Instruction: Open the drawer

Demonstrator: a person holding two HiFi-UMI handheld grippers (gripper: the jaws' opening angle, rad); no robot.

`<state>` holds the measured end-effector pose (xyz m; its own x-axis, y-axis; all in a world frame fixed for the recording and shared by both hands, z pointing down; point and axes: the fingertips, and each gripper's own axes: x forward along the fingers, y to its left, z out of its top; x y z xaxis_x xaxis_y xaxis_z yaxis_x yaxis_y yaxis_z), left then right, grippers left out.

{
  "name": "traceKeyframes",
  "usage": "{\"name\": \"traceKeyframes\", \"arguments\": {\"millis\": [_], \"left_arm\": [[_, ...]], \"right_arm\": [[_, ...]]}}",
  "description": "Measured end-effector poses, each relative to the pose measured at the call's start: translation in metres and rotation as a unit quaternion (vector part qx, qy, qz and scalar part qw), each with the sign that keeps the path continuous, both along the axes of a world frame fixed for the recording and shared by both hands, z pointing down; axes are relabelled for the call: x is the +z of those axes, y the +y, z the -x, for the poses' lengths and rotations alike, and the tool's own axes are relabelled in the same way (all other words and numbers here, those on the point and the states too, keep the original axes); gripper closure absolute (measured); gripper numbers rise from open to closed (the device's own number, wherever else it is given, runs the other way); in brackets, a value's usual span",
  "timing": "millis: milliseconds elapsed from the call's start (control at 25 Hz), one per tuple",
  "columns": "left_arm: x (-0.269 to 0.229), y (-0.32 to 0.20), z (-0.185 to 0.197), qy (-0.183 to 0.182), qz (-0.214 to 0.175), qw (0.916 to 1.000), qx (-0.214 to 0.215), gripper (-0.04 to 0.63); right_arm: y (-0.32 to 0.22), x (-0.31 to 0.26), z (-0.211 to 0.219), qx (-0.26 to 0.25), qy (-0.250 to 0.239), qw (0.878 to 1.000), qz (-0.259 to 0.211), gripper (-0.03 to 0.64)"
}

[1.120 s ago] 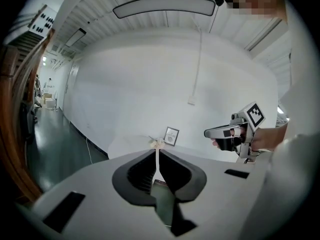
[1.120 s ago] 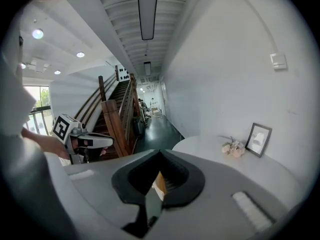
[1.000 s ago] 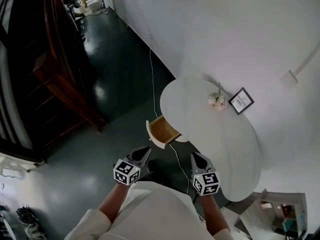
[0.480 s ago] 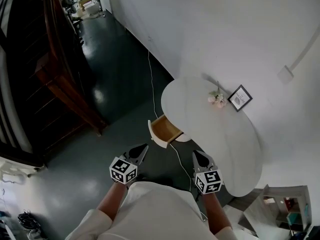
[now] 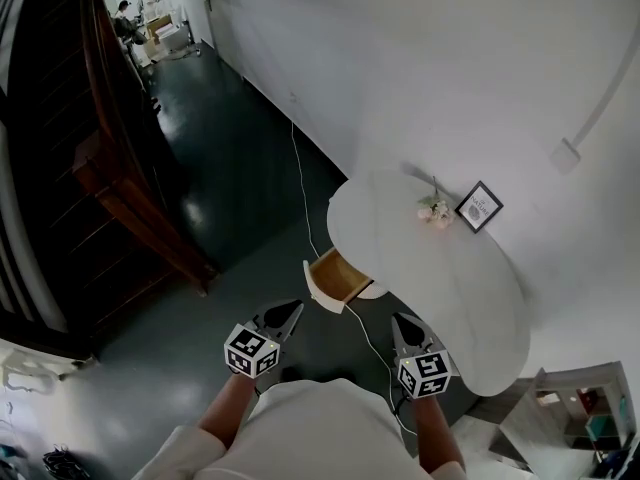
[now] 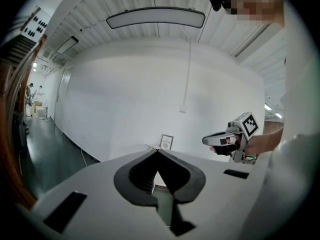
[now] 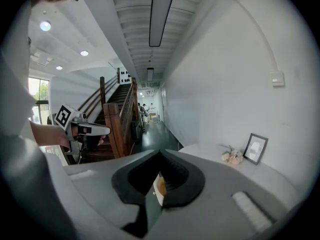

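The drawer [image 5: 338, 270], white-fronted with a tan wooden inside, stands pulled open from the edge of the white oval table [image 5: 450, 298]. In the head view it is just ahead of the left gripper [image 5: 294, 307] and the right gripper [image 5: 398, 318]. A small black picture frame [image 5: 479, 206] on the table carries print I cannot read. In the left gripper view, its jaws are pressed together on nothing. In the right gripper view, its jaws also meet, empty, and the drawer shows beyond them.
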<state>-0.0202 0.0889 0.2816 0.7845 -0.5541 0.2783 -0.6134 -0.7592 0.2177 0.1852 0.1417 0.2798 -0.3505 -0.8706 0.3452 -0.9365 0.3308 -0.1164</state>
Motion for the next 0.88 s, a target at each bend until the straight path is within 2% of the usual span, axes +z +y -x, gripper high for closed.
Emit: {"name": "traceKeyframes", "arguments": {"millis": [880], "left_arm": [[0.004,0.007,0.018,0.010,0.015,0.9998,-0.001,0.589]], "right_arm": [[0.000,-0.004,0.015,0.008,-0.005,1.000,0.002,0.606]]}}
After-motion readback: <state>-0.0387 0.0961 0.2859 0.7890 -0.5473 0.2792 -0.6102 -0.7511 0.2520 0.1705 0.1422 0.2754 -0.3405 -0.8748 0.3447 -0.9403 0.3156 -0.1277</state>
